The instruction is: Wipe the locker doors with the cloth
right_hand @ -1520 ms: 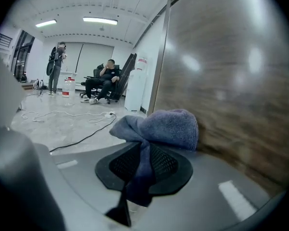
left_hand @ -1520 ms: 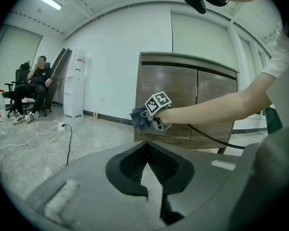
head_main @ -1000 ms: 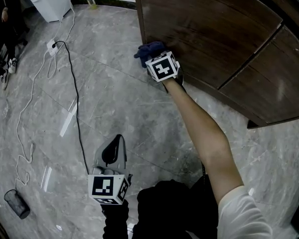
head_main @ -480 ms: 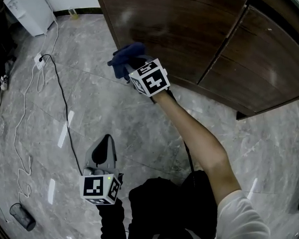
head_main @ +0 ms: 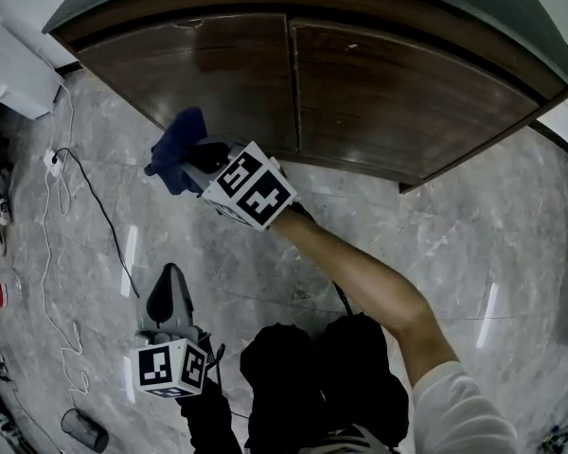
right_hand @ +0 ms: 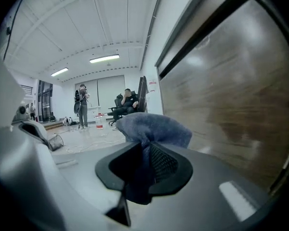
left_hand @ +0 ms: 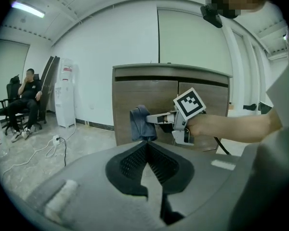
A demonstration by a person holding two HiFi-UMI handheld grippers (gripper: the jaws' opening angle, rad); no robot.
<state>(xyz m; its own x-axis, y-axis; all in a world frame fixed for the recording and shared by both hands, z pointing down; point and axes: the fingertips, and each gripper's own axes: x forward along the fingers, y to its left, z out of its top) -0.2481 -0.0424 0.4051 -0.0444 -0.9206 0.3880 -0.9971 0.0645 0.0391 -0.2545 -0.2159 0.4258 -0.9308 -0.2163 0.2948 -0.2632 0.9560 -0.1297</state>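
While the right tool (head_main: 201,159) clamps one blue cloth (head_main: 173,143), two locker doors (head_main: 208,72) beside, left tool (head_main: 168,276) seemingly closed, empty.

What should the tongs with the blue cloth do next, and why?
Probably nudge the blue cloth sideways onto the left locker door and start rubbing. The right tongs are shut on it, and it sits just beside the door's wood; whether it touches, I cannot tell. The left tongs hang low, shut and empty.

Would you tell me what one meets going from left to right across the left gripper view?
A seated person in dark clothes, tall white water dispenser, dark blue cloth, right gripper holding it, bare forearm.
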